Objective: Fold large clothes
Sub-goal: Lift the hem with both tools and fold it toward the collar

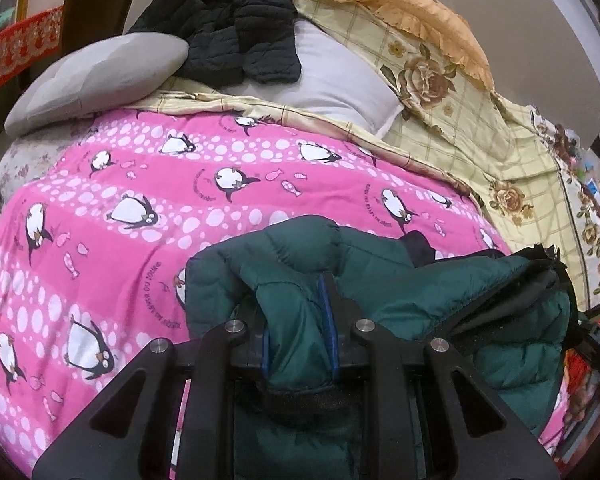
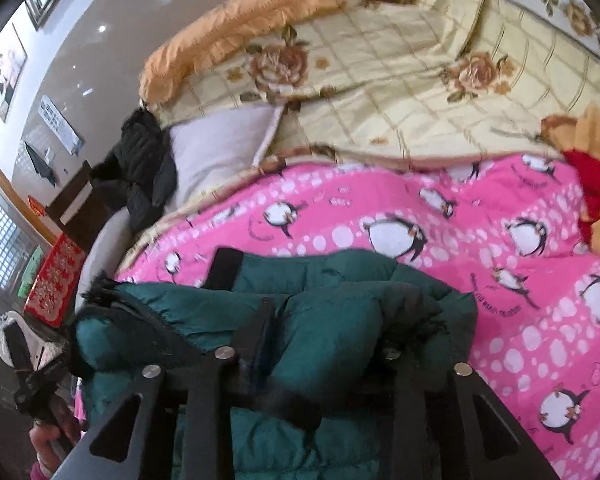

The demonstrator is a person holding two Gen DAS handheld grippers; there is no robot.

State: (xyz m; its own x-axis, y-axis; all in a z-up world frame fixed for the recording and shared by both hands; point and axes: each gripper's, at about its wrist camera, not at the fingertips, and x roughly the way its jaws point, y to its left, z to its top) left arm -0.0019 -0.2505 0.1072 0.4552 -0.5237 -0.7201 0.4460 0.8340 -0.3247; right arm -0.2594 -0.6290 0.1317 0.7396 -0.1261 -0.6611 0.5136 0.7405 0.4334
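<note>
A dark green puffer jacket [image 1: 380,280] lies bunched on the pink penguin blanket [image 1: 140,220] at the near edge of the bed. My left gripper [image 1: 296,296] is shut on a fold of it, and the fabric bulges up between the blue pads. In the right wrist view the same green jacket [image 2: 328,272] fills the foreground. My right gripper [image 2: 332,312] stands with its jaws apart and open. Puffy fabric lies between them and hides the right fingertip. A black strap [image 2: 226,268] of the jacket sticks out at the left.
A black jacket [image 1: 240,20] lies folded at the head of the bed, on a white pillow [image 1: 332,80] beside a grey cushion [image 1: 96,76]. A floral quilt [image 1: 460,128] and an orange pillow [image 1: 412,12] fill the far right. A red-and-orange plush [image 2: 596,184] lies on the blanket.
</note>
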